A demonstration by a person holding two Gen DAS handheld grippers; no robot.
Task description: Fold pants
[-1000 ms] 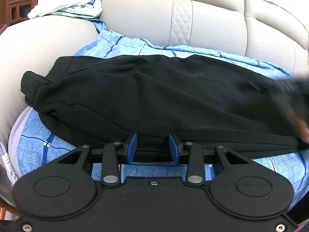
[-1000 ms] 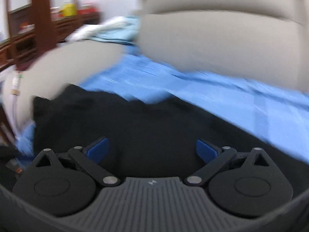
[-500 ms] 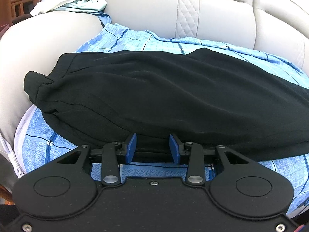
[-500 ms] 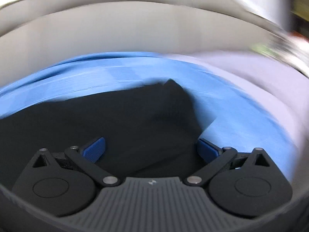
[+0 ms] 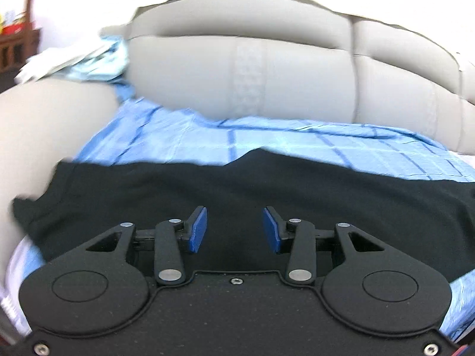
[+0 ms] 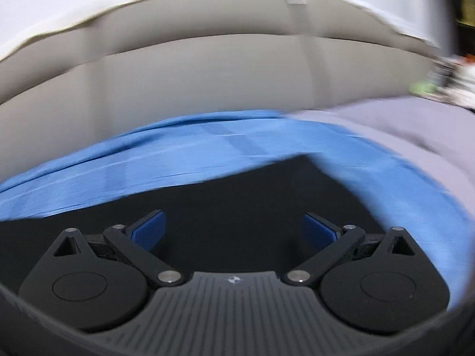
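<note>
Black pants (image 5: 267, 195) lay spread across the blue checked sheet (image 5: 297, 145) on the grey sofa (image 5: 237, 74), waistband end toward the sofa's left armrest (image 5: 44, 124). I saw my left gripper (image 5: 234, 230) over the pants, jaws parted, nothing between them. Right gripper (image 6: 233, 231) over the pants' other end, spread wide, empty. Both views blurred.

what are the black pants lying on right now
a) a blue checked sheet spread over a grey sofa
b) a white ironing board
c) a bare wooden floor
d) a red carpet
a: the black pants lie flat on a blue checked sheet spread over the seat of a grey sofa, seen in the left wrist view.
</note>
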